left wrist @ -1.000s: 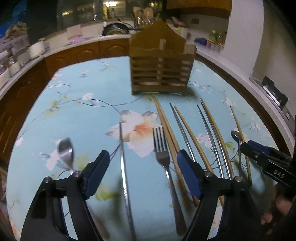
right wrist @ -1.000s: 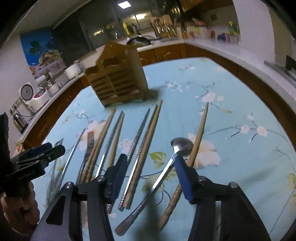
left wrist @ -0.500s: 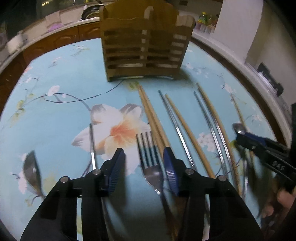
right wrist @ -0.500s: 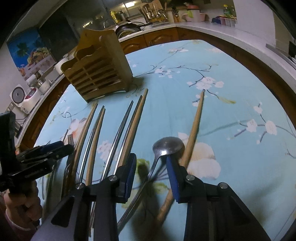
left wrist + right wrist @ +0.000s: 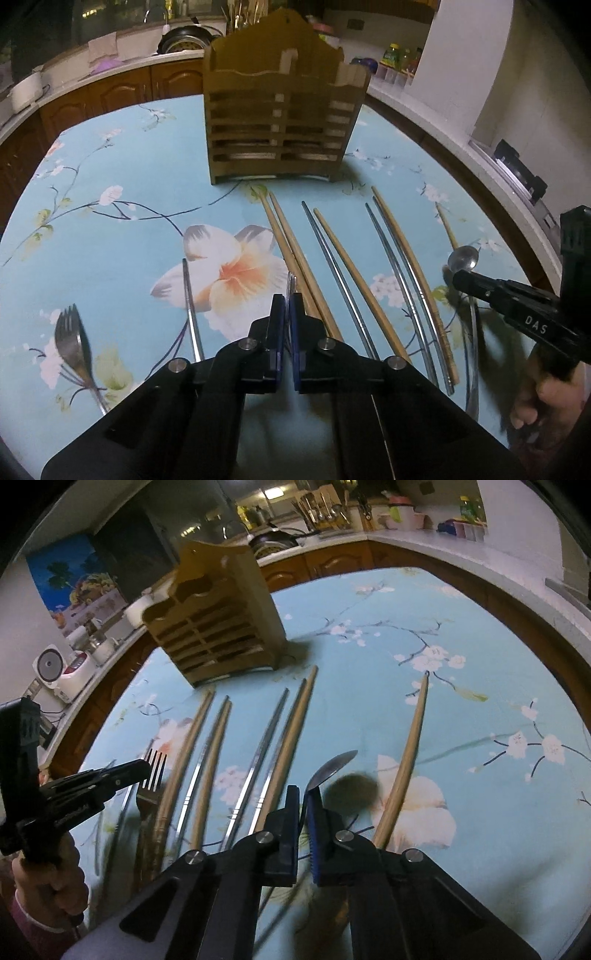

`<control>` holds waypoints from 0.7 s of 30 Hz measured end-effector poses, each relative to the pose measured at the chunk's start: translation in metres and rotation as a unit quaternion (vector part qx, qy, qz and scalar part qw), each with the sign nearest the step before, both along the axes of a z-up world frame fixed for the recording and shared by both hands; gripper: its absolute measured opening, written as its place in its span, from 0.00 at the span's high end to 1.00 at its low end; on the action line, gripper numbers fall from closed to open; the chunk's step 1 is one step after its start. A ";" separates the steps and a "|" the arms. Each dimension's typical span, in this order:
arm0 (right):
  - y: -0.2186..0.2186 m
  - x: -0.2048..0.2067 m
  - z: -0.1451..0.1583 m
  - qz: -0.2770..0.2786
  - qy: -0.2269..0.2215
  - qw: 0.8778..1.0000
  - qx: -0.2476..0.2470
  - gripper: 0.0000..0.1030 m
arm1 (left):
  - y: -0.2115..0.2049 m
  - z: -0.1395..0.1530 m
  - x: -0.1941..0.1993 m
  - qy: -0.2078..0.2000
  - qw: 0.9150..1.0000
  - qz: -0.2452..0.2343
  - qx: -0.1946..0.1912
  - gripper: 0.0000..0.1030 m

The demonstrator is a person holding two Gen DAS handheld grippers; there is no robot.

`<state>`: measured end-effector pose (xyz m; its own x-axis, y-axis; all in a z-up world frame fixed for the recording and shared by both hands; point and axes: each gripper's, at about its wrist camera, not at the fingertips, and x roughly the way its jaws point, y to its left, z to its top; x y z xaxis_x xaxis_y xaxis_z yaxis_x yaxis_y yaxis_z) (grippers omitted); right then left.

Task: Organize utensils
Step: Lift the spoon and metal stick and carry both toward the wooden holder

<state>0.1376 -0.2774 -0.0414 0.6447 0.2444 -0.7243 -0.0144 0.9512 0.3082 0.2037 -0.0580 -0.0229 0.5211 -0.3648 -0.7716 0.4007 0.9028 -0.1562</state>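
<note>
Steel fork (image 5: 151, 775) tines stick out just past the tip of my left tool (image 5: 287, 301), which has pinched narrow onto the fork's neck; in the left wrist view only a thin edge of the tines shows between the pads. My right tool (image 5: 303, 797) has likewise closed tight, on the handle of the spoon (image 5: 332, 768), whose bowl is tipped on edge just ahead of the fingers, its shadow on the table (image 5: 461, 738) below. Both pieces run lengthways away from me, toward the wooden utensil holder (image 5: 280, 122) standing upright at the far side of the blue flowered cloth. I judge the left tool nearer to it, almost straight in line; from the right it sits ahead and off to the left. Both tools slope downward at a moderate pitch. Chopsticks (image 5: 347, 266) lie between and beside the two, parallel. A second fork (image 5: 72, 339) lies well off to my left.
</note>
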 end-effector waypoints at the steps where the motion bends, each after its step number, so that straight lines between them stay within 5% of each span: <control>1: 0.001 -0.002 0.003 0.001 -0.005 1.000 0.002 0.97 | 0.002 0.002 -0.003 -0.003 1.000 0.001 -0.003 0.98; 21: 0.012 -0.024 0.087 0.005 -0.123 0.992 0.005 0.98 | 0.044 0.080 -0.042 -0.103 0.993 0.033 -0.054 0.98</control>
<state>0.1136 -0.2656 0.0455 0.7994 0.2589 -0.5421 -0.1005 0.9473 0.3042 0.1615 -0.0135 0.0571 0.6888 -0.3996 -0.6049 0.3743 0.9106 -0.1753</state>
